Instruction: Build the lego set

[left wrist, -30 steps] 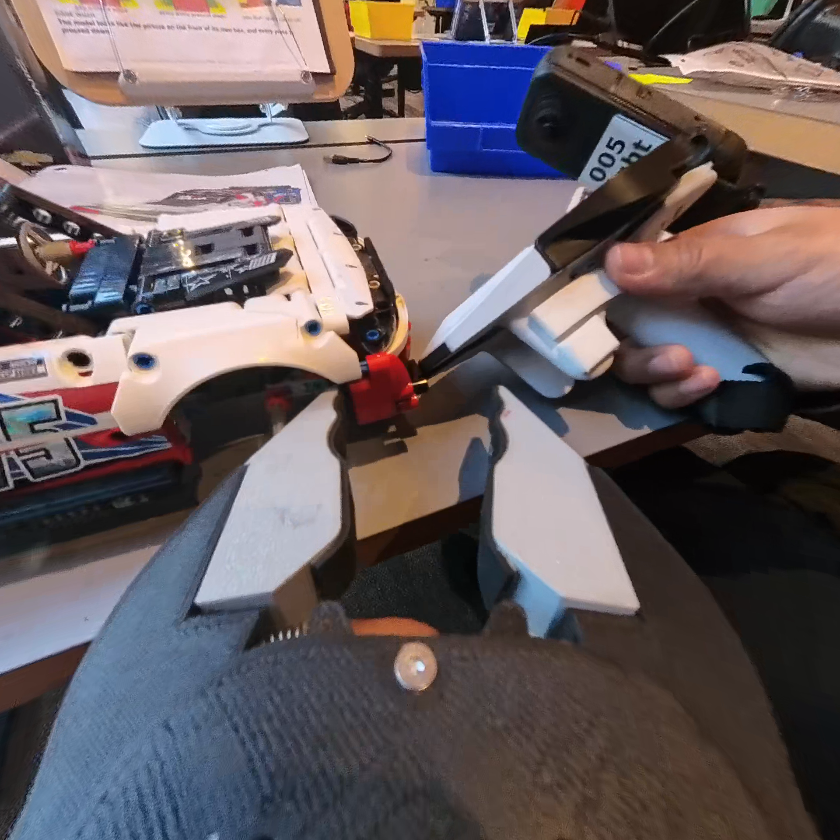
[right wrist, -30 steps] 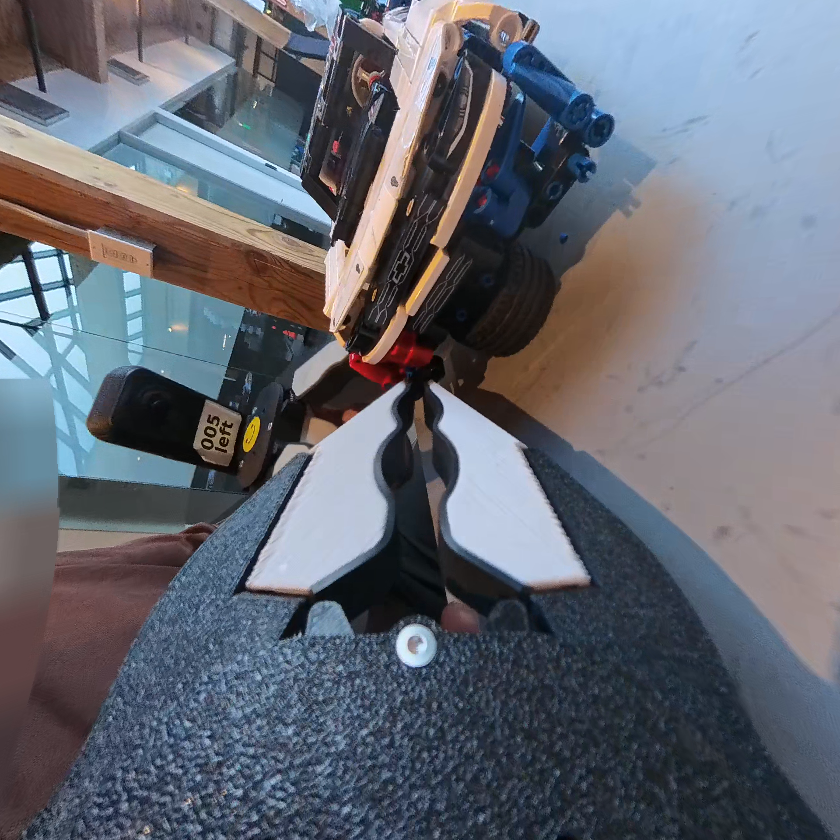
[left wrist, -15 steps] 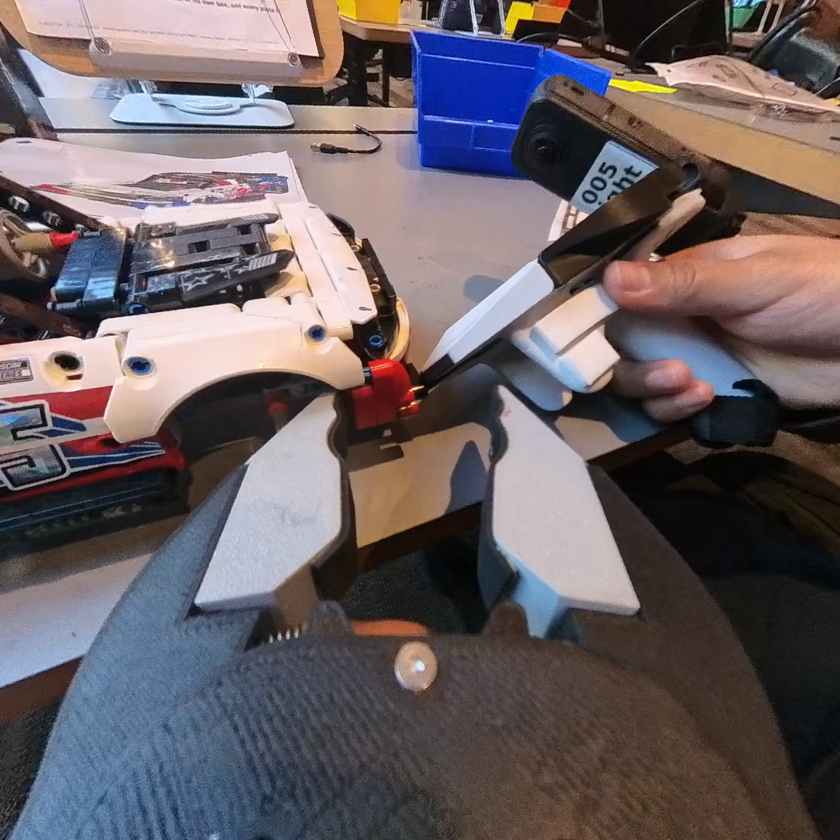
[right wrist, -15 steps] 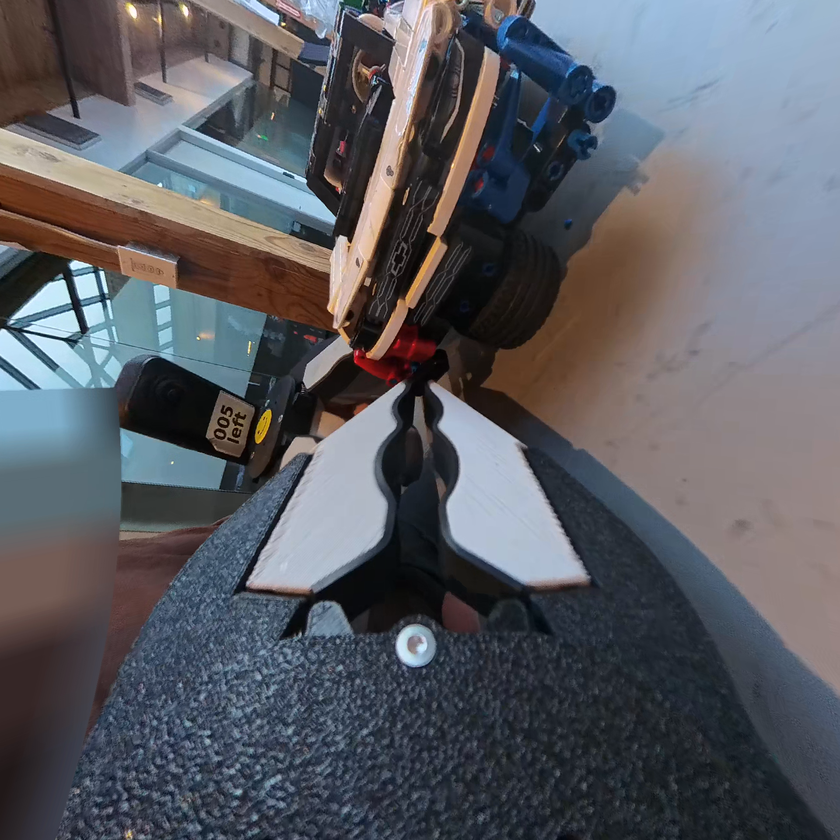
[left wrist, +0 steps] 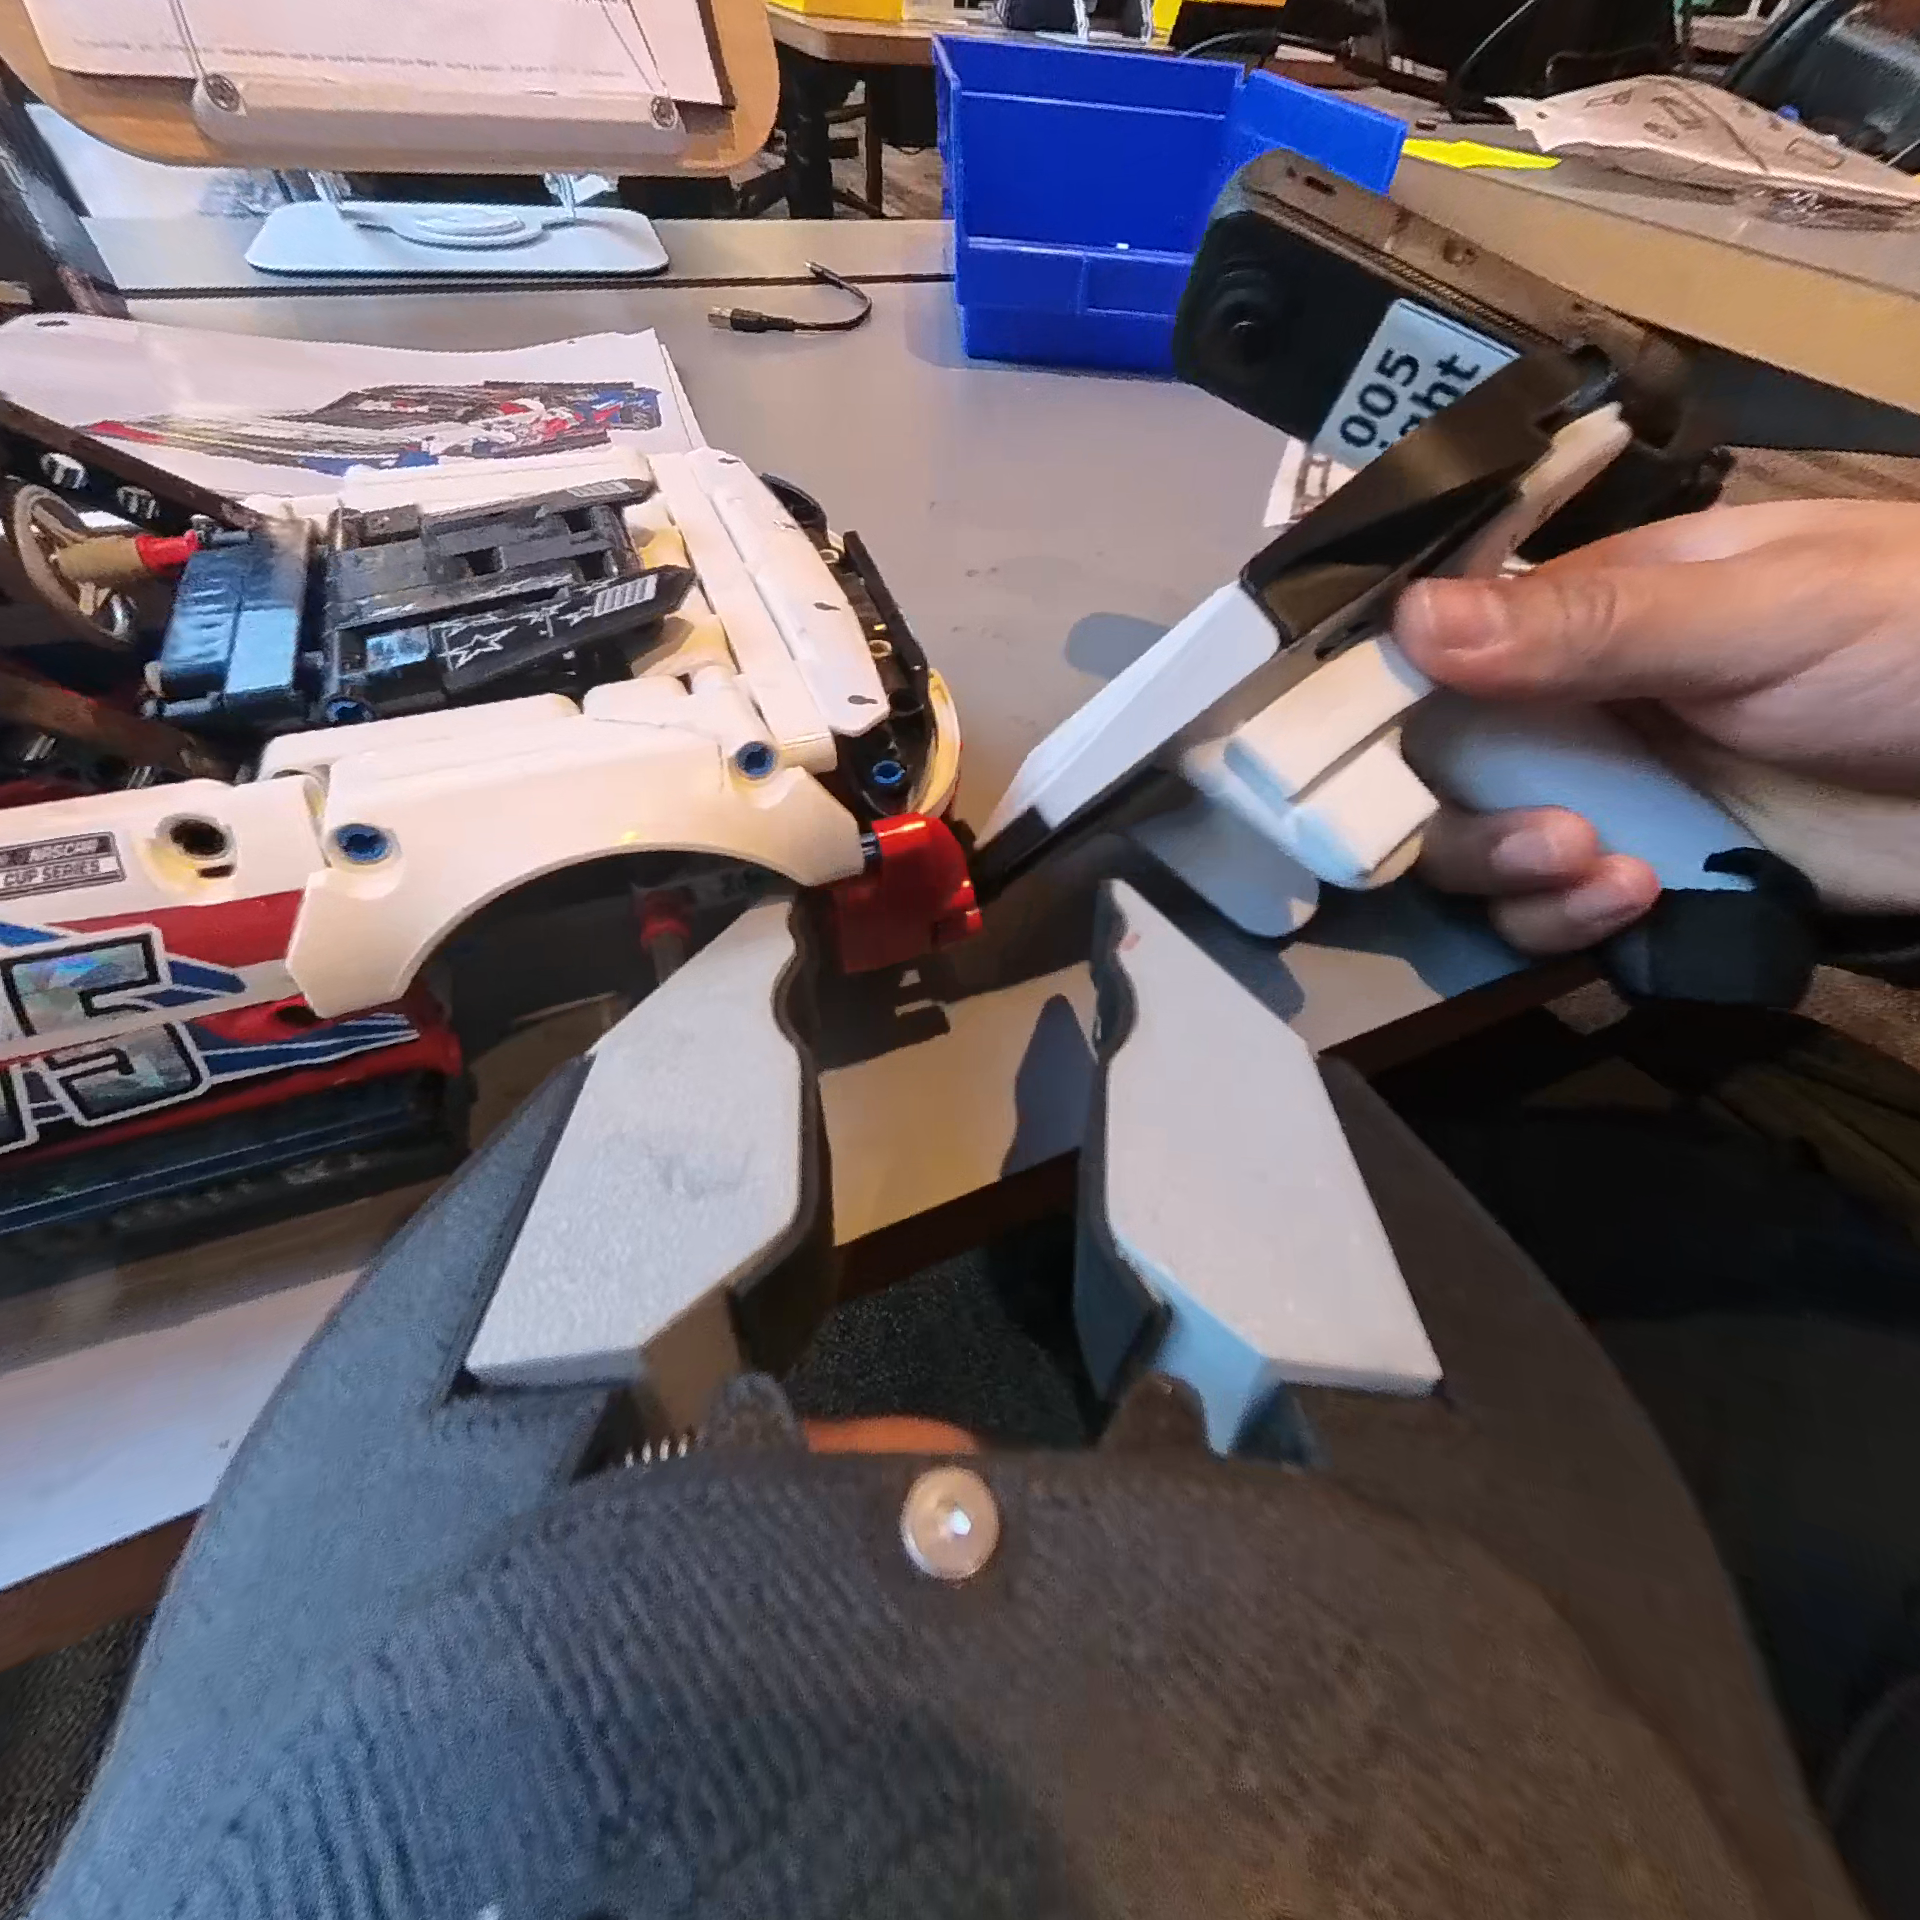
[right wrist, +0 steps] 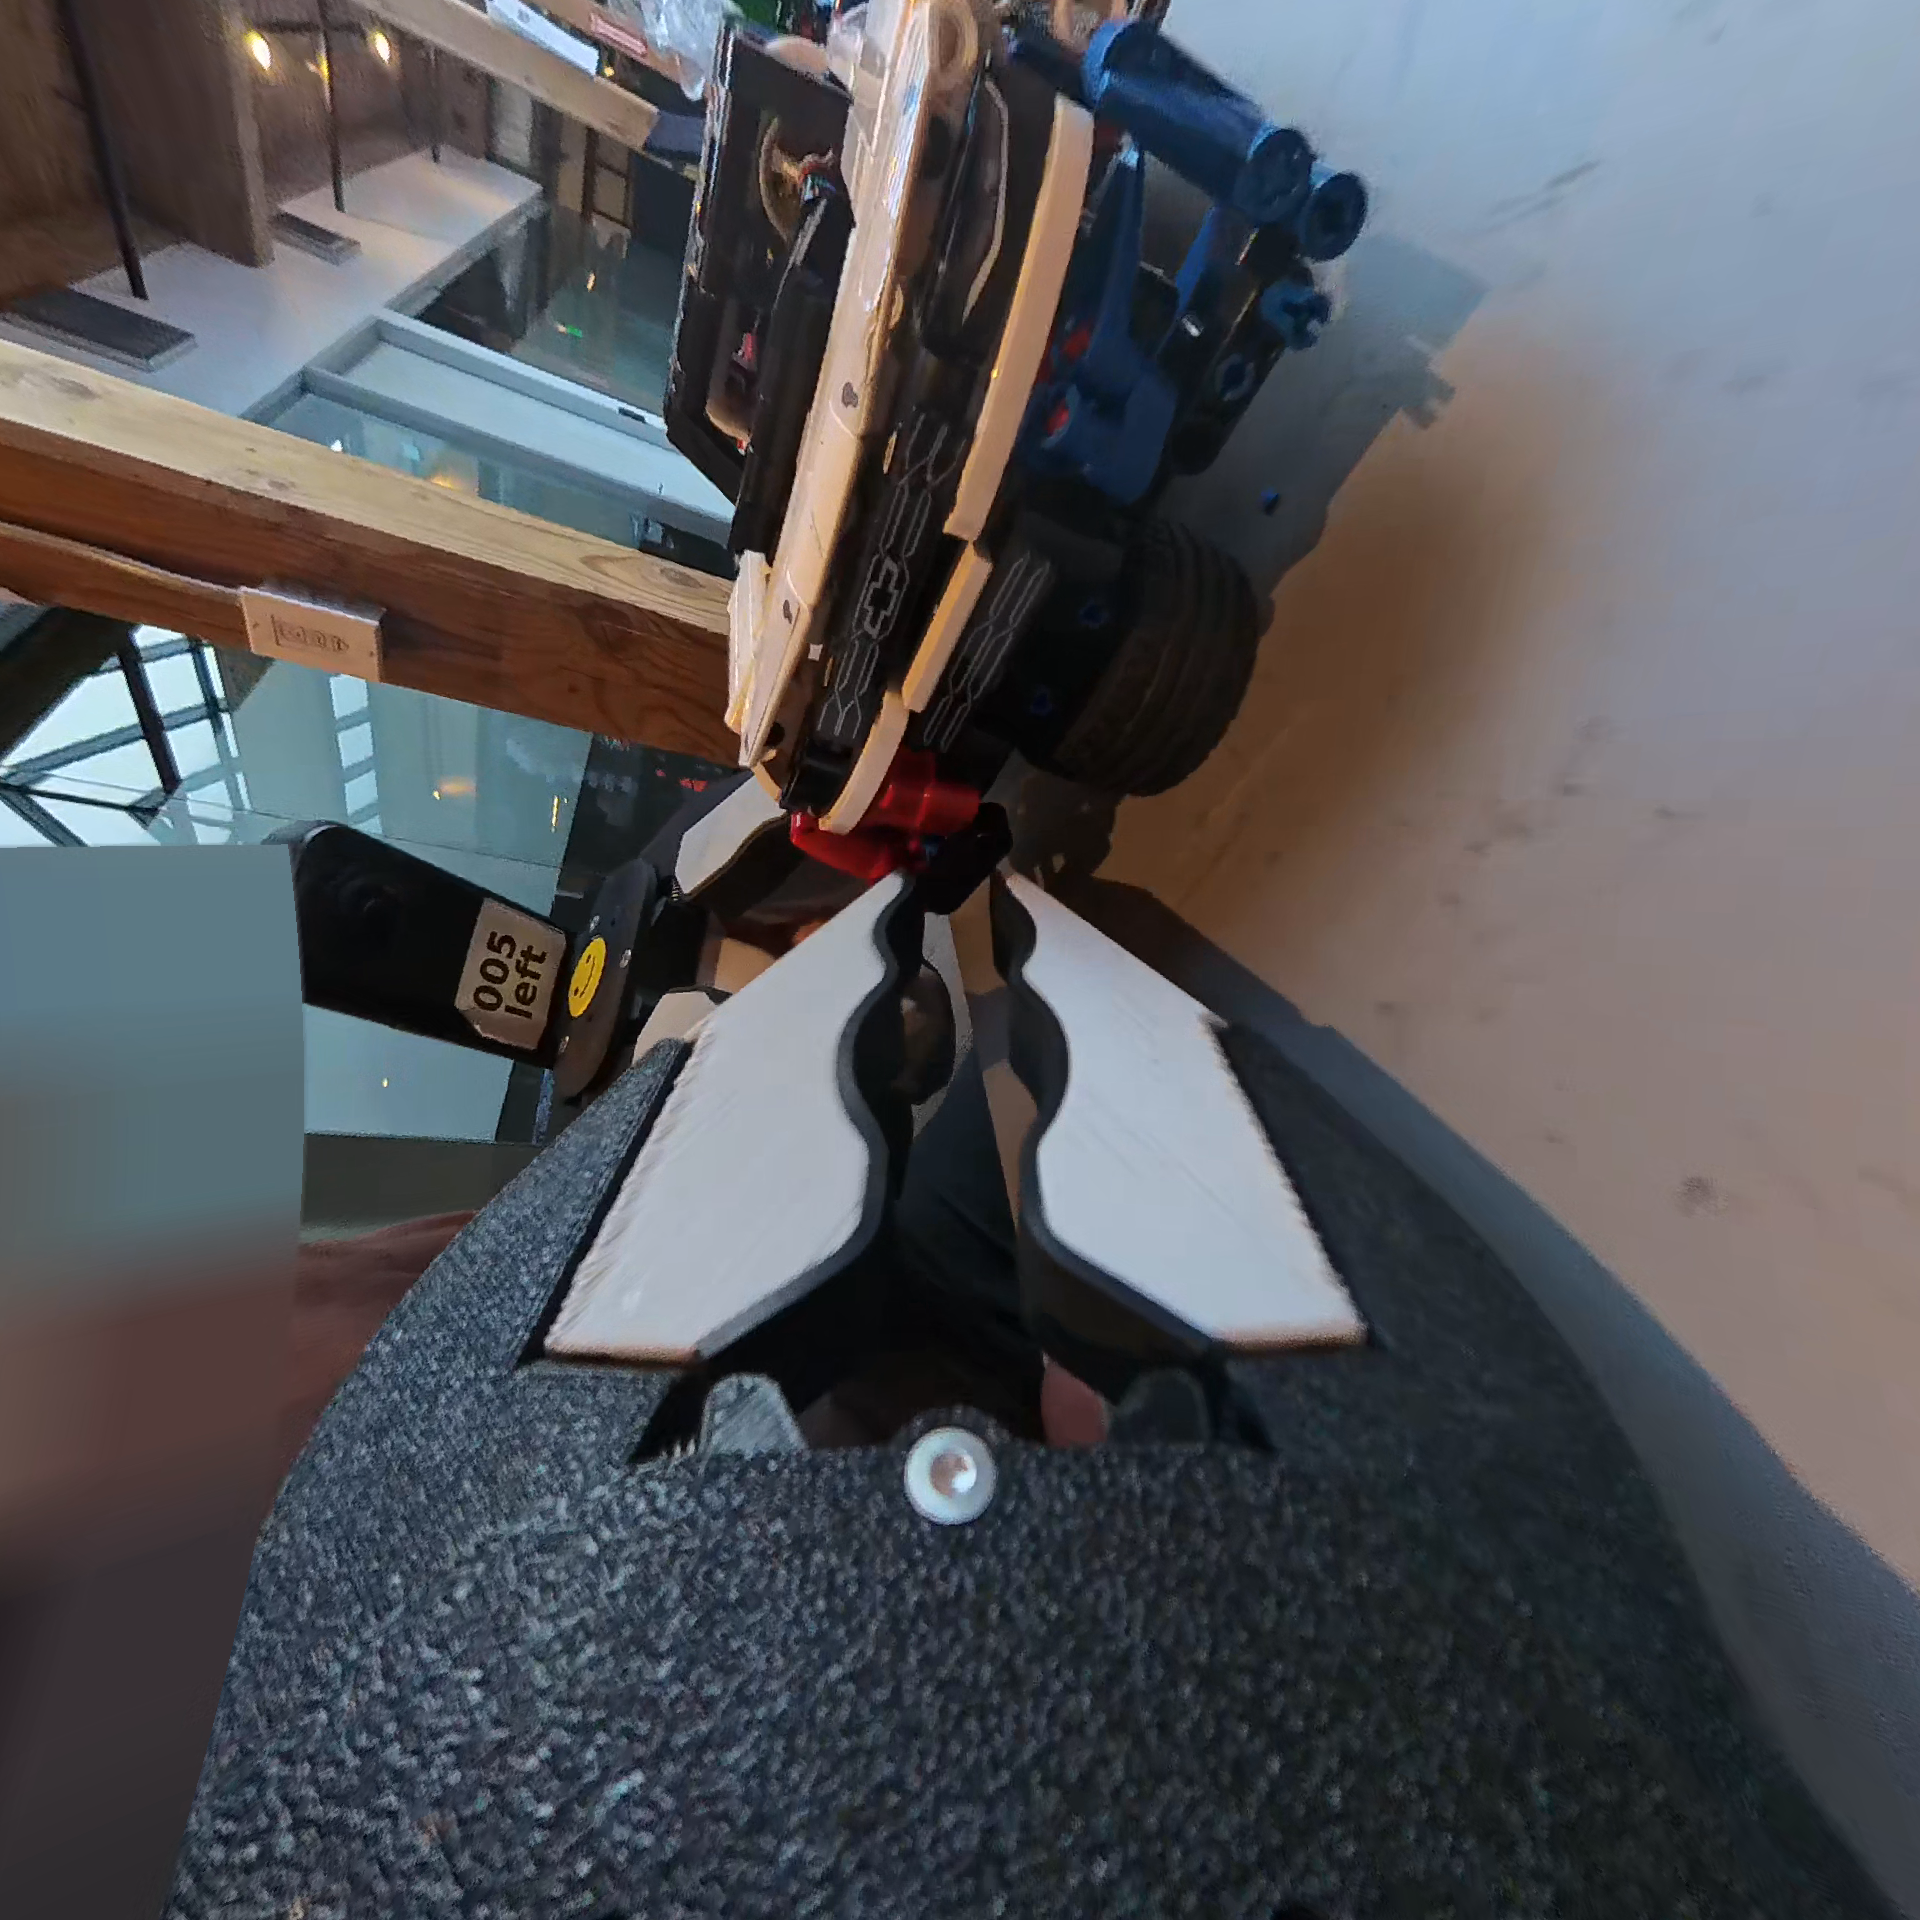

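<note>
A white lego race car (left wrist: 520, 810) with red and blue decals stands on the grey table (left wrist: 1039, 499). It has a red piece (left wrist: 904, 883) at its front corner. My left gripper (left wrist: 945, 935) is open and empty, its fingers on either side just below the red piece. My right gripper (left wrist: 987, 862), held by a hand, touches the red piece from the right. In the right wrist view, my right gripper (right wrist: 951, 894) is nearly closed on a small black piece (right wrist: 966, 857) against the red piece (right wrist: 894, 821) of the car (right wrist: 914, 468).
An instruction booklet (left wrist: 364, 405) lies behind the car. A blue bin (left wrist: 1070, 208), a monitor stand (left wrist: 457, 229) and a cable (left wrist: 790, 312) are at the back. The table's front edge (left wrist: 935, 1205) runs just under my left gripper. A black tyre (right wrist: 1153, 665) is on the car's far side. Both grippers' tips are close together, under 4 cm apart.
The right gripper's fingertips have parted slightly at the red piece. The left gripper has shifted a little and stays open; the car has not moved.
</note>
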`<state>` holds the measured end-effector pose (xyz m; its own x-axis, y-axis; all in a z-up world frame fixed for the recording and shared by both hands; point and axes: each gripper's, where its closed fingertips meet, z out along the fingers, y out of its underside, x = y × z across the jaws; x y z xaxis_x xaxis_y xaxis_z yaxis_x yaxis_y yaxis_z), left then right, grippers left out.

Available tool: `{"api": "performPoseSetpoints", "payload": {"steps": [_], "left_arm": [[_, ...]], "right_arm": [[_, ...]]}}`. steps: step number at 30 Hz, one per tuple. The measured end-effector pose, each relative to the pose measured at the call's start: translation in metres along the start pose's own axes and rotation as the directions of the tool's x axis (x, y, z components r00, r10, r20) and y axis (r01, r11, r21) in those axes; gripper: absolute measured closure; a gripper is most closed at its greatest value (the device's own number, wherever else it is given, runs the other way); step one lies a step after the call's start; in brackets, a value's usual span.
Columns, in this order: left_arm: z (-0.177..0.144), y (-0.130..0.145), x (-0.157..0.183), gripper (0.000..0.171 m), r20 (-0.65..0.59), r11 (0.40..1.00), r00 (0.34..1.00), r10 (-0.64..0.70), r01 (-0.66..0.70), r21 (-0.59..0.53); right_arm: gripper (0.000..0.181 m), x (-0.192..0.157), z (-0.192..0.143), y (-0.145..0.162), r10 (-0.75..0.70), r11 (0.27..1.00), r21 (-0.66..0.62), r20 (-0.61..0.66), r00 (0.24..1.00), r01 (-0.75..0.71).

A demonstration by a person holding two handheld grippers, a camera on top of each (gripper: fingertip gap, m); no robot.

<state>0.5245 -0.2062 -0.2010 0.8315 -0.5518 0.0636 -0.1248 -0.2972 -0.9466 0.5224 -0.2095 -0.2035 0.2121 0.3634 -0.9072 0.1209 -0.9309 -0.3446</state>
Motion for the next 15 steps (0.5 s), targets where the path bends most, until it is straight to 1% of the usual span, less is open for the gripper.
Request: {"api": "performPoseSetpoints", "payload": {"steps": [3,6,8,11,15], "left_arm": [[-0.0014,-0.0012,-0.0017,0.125,-0.012,1.0,1.0,-0.019,0.019,0.013],[-0.0005,-0.0016,-0.0015,0.124,-0.014,1.0,1.0,-0.016,0.016,0.01],[-0.0001,-0.0009,-0.0014,0.124,-0.009,1.0,1.0,-0.003,0.003,0.004],[0.0006,0.0001,-0.0007,0.123,-0.016,1.0,1.0,-0.001,0.001,-0.012],[0.0001,-0.0006,0.002,0.118,-0.031,0.999,0.999,-0.036,0.036,-0.007]], "right_arm": [[0.17,0.0007,0.0008,-0.0017,-0.004,1.0,0.002,-0.004,1.0,0.004],[0.171,0.0002,0.0014,-0.0018,-0.009,1.0,-0.007,0.004,1.0,0.009],[0.172,0.0003,0.001,-0.0017,-0.053,0.998,-0.018,-0.01,0.999,0.053],[0.172,0.0011,0.0007,-0.0019,-0.157,0.987,-0.033,-0.055,0.986,0.155],[0.172,0.0002,0.0009,-0.0016,-0.196,0.98,-0.035,-0.064,0.979,0.194]]}}
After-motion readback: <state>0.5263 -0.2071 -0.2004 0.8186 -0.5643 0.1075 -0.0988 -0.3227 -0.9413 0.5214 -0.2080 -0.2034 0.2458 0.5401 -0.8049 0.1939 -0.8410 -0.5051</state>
